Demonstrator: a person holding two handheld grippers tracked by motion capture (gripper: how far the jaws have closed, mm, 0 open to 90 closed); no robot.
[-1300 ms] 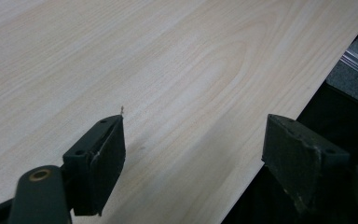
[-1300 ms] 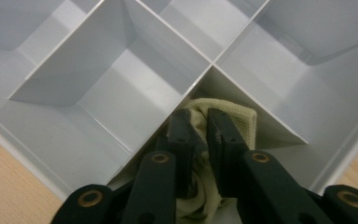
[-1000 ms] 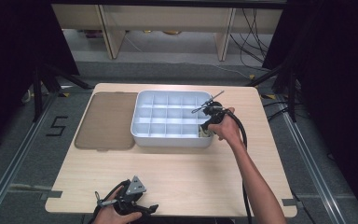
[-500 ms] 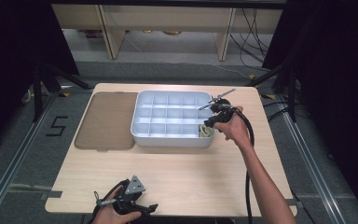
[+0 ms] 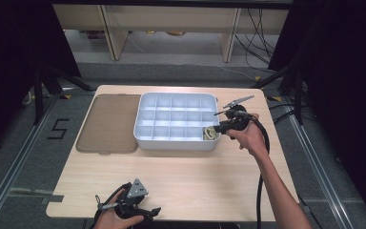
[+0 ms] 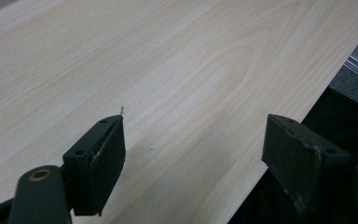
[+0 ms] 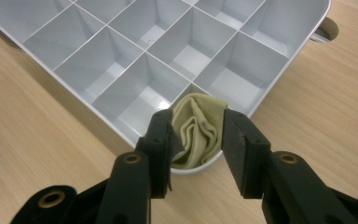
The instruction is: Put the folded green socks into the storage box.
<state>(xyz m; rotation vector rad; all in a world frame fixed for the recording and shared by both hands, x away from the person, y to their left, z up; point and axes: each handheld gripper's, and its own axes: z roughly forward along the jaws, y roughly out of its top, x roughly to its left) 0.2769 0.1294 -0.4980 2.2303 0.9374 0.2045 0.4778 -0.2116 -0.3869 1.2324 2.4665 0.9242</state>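
Cloth (image 7: 199, 130) sits folded in the tray's corner compartment, directly between the right gripper (image 7: 196, 140) jaws.

Whether the pads press it is hard to make out; the jaws have just been opening and stand narrow. High view adds the brown lid (image 5: 109, 123) beyond the grey tray (image 5: 176, 143) from this gripper. Left gripper (image 6: 193, 154), jaws wide and empty, hangs over the bare table (image 6: 177, 70) edge.
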